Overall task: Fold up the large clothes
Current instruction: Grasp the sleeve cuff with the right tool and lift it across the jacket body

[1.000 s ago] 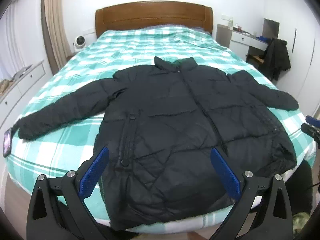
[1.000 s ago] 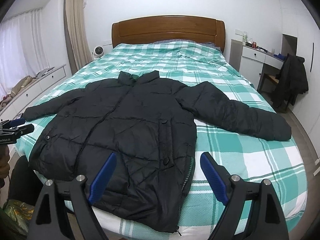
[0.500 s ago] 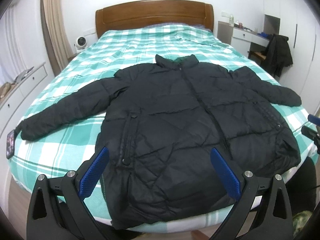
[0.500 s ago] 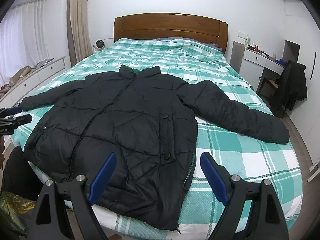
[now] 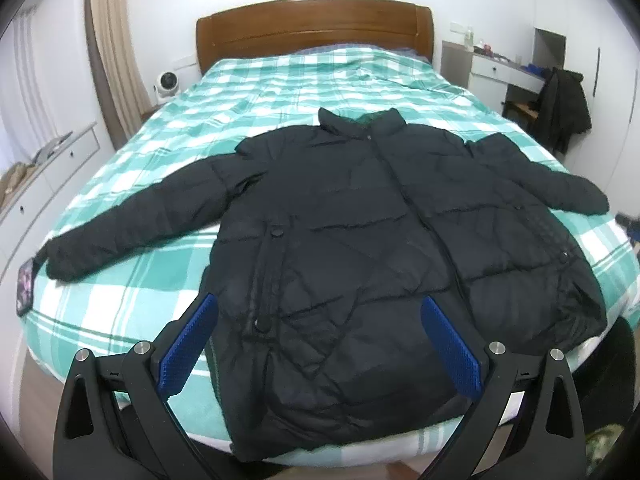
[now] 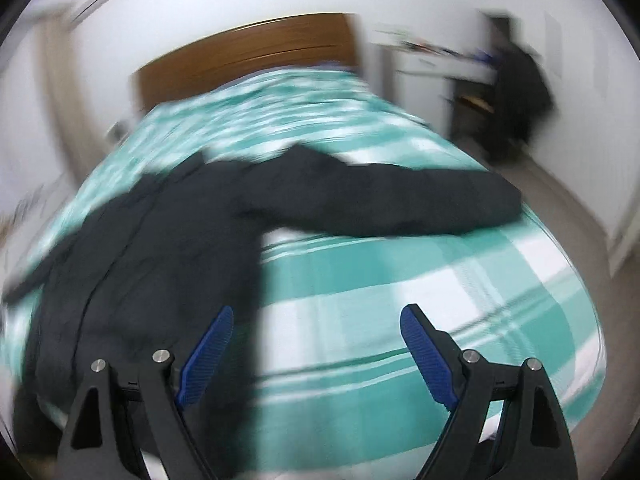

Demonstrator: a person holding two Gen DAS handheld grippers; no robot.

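A large black puffer jacket (image 5: 380,240) lies flat, front up, on the bed, with both sleeves spread outward and its hem at the near edge. It also shows in the blurred right wrist view (image 6: 168,232), with its right sleeve (image 6: 400,200) stretched toward the bed's right side. My left gripper (image 5: 320,340) is open and empty, above the jacket's lower front. My right gripper (image 6: 316,344) is open and empty, over the bedspread just right of the jacket's side edge.
The bed has a green and white plaid cover (image 5: 120,280) and a wooden headboard (image 5: 312,24). A phone (image 5: 25,286) lies at the bed's left edge by the sleeve cuff. A white desk and a chair with a dark coat (image 5: 564,108) stand at right. White drawers (image 5: 48,176) run along the left wall.
My right gripper has swung quickly to the right, toward the jacket's right sleeve; its view is motion-blurred. My left gripper has hardly moved. The jacket lies as before.
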